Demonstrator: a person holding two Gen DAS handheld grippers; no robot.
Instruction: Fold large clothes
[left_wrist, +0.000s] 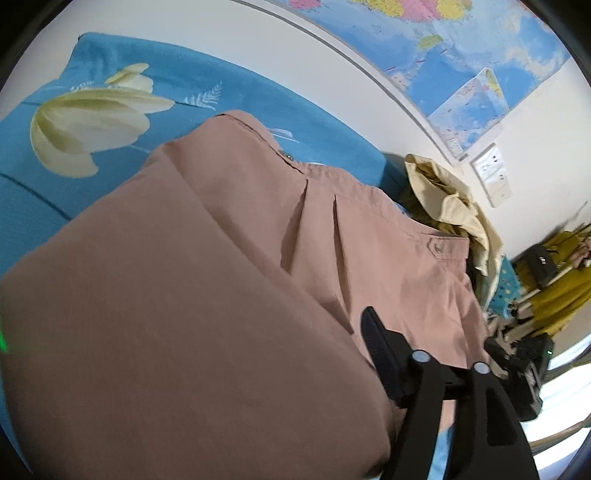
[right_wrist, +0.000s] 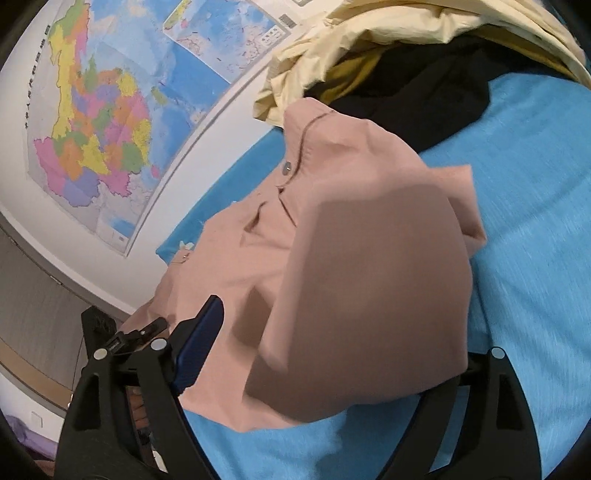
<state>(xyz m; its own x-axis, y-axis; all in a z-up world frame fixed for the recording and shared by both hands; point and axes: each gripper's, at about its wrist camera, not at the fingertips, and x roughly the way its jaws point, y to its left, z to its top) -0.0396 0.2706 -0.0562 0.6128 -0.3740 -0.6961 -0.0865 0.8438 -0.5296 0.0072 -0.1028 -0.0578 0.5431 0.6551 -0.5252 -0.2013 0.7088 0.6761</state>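
Note:
A dusty pink garment (left_wrist: 221, 277) with a waistband, two pleats and a snap button lies on the blue flowered bed sheet (left_wrist: 221, 96). My left gripper (left_wrist: 432, 339) hovers just over its near right part, jaws wide apart with nothing pinched. In the right wrist view the pink garment (right_wrist: 332, 240) is folded over itself on the blue sheet (right_wrist: 517, 184). A thick fold lies between the jaws of my right gripper (right_wrist: 340, 306). Its blue-padded left finger (right_wrist: 207, 332) stands clear of the cloth, and the fold hides the right finger.
A heap of pale yellow clothes (left_wrist: 443, 192) (right_wrist: 369, 29) and a black garment (right_wrist: 424, 96) lie at the pink garment's waistband end. A map (left_wrist: 461, 55) (right_wrist: 103, 110) hangs on the wall along the bed. Mustard clothes on a rack (left_wrist: 565, 280) stand beyond.

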